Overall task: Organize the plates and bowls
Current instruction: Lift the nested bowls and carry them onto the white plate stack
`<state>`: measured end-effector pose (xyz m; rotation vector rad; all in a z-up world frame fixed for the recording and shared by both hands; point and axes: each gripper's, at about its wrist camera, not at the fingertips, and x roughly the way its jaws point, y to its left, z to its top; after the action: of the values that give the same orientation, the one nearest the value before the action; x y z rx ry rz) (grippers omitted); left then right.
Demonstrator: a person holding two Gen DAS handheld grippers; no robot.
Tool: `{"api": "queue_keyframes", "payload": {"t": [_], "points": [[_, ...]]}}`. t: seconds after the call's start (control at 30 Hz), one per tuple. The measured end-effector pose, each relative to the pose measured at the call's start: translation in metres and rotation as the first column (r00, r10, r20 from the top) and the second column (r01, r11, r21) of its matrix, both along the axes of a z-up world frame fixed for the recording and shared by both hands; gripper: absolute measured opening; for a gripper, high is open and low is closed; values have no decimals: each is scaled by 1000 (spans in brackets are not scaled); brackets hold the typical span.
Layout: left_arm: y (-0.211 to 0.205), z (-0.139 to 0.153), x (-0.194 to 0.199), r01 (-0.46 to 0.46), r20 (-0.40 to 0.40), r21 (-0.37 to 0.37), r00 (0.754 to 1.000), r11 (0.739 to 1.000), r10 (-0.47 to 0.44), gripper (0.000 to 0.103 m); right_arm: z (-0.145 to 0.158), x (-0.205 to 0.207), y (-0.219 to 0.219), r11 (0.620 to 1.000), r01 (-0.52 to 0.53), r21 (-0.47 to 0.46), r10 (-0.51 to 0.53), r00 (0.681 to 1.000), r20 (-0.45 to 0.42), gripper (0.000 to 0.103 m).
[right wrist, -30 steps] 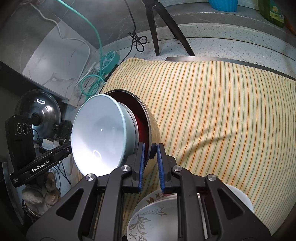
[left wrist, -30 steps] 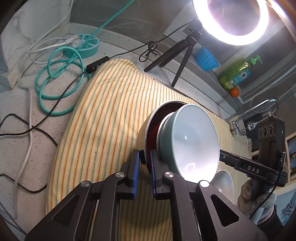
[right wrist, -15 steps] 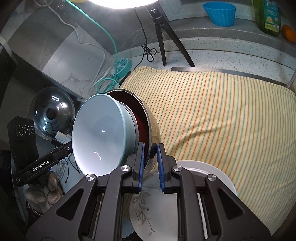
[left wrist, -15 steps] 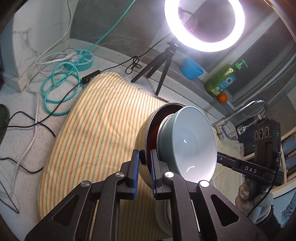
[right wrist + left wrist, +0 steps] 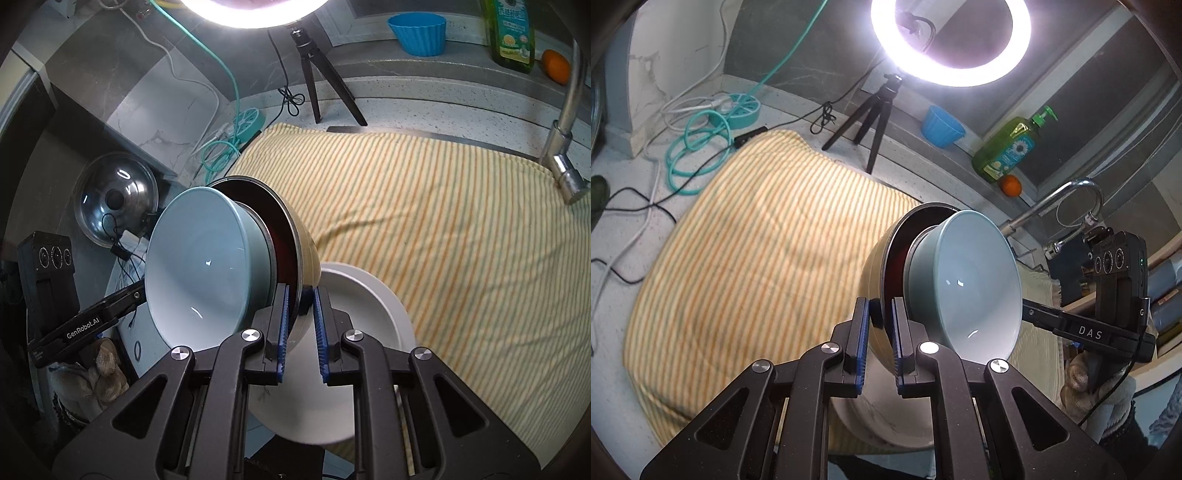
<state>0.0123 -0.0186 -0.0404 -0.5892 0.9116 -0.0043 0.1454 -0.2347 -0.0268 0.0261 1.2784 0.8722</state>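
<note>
A pale blue bowl (image 5: 964, 280) sits nested in a larger bowl (image 5: 882, 258), tan outside and dark red inside. Both are held in the air above the striped cloth (image 5: 757, 251). My left gripper (image 5: 878, 347) is shut on the large bowl's rim on one side. My right gripper (image 5: 299, 332) is shut on the same rim (image 5: 291, 254) on the other side; the blue bowl (image 5: 199, 273) also shows there. A white plate (image 5: 365, 314) lies on the cloth below the bowls, partly hidden by my fingers; it also shows in the left wrist view (image 5: 882, 417).
A ring light on a tripod (image 5: 949, 40) stands behind the cloth. A blue cup (image 5: 940, 127), green soap bottle (image 5: 1012, 147) and orange (image 5: 1011, 184) sit on the ledge. A faucet (image 5: 565, 129) is at the right, cables (image 5: 698, 147) and a pot lid (image 5: 114, 199) at the left.
Both grippers have lifted the nested bowls higher above the cloth. More of the white plate beneath shows now.
</note>
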Motion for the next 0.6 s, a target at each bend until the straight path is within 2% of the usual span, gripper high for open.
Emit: {"api": "queue_keyframes", "payload": {"t": [0.3,0.6], "points": [[-33,-16,-16,-11,-42,-29,999,1000,10,8,-15,-13,-35,999,-22,-27,20,999,-43,15],[-49,-31,-25,-14,-85,-35,996,999,11,8,-32,-22,-47,998,-45,-47,42,997,-70,15]]}}
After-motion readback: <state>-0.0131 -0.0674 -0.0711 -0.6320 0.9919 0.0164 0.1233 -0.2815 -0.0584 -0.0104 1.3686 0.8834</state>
